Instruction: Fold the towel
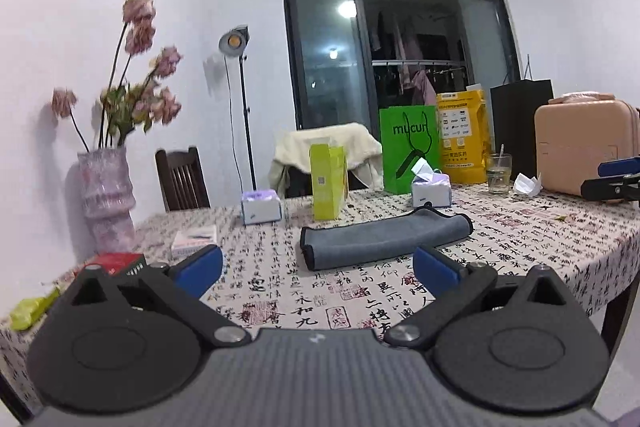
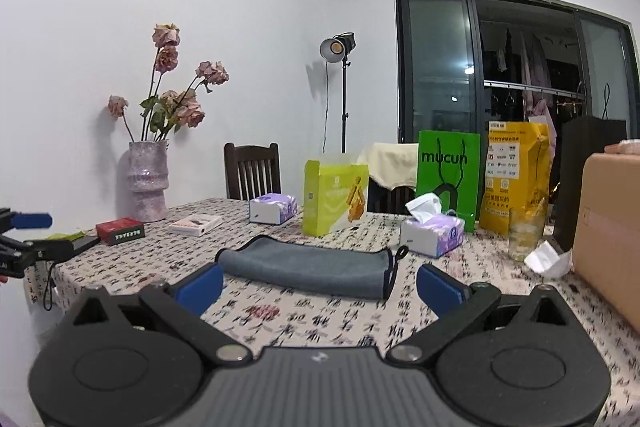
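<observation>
A grey towel lay lengthwise across the table, just beyond both wide-open claws, left and right.

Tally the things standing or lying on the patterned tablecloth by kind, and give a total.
Towel: 1
Tissue packs: 2
Paper bags (green, yellow, black): 3
Lime box: 1
Red box: 1
White box: 1
Vase: 1
Glass: 1
Pink case: 1
Total: 12

Grey towel on calligraphy-print tablecloth; green bag.
</observation>
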Demonstrator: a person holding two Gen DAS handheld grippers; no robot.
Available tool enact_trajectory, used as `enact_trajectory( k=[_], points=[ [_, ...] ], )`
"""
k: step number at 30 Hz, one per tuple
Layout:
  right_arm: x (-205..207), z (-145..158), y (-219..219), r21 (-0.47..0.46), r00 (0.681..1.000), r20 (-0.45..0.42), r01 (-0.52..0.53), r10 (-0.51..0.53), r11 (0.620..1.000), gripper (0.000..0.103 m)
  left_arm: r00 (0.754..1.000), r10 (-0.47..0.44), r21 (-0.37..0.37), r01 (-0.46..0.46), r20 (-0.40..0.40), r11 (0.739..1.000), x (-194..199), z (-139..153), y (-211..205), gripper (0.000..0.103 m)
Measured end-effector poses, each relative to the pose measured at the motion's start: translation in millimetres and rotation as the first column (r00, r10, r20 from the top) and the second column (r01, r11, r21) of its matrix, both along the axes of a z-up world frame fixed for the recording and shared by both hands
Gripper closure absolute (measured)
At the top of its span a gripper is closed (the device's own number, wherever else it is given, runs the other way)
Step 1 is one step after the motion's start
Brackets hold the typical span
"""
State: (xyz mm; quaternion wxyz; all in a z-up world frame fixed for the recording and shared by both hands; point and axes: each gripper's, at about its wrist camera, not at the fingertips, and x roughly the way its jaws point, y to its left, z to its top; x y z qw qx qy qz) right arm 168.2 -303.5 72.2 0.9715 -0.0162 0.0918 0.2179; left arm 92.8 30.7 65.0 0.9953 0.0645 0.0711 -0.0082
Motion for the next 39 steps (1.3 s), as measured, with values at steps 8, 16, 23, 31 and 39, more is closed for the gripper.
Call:
enact_trajectory(
  k=[8,16,23,31,39],
  points=[
    [-30.0,-25.5,15.8,-0.030,0.999,0.005,-0.033,0.033,0.999,0.000,1.000,-0.017,-0.025,0.017,0.001,1.000,-14.2,-16.7,-1.5,0.000],
    [-53.7,-31.1,32.2,-0.038,0.992,0.026,-0.122,0.123,0.992,0.000,0.999,-0.036,-0.043,0.037,0.014,0.998,-20.8,-19.3,-0.4,0.000],
    [-67.4,-33.5,25.6,-0.029,0.995,0.040,-0.086,0.087,0.996,0.000,0.998,-0.058,-0.042,0.058,0.011,0.997,-23.9,-21.1,-3.5,0.000],
    [-76.0,-40.0,13.7,-0.010,0.997,0.035,-0.063,0.063,0.998,0.000,0.997,-0.082,-0.035,0.082,-0.003,0.996,-25.0,-24.8,-8.0,0.000],
    [-90.2,-42.7,11.6,-0.003,0.997,0.058,-0.053,0.054,0.999,0.000,0.995,-0.097,-0.030,0.097,0.004,0.995,-33.5,-26.7,-11.2,0.000]
  ],
)
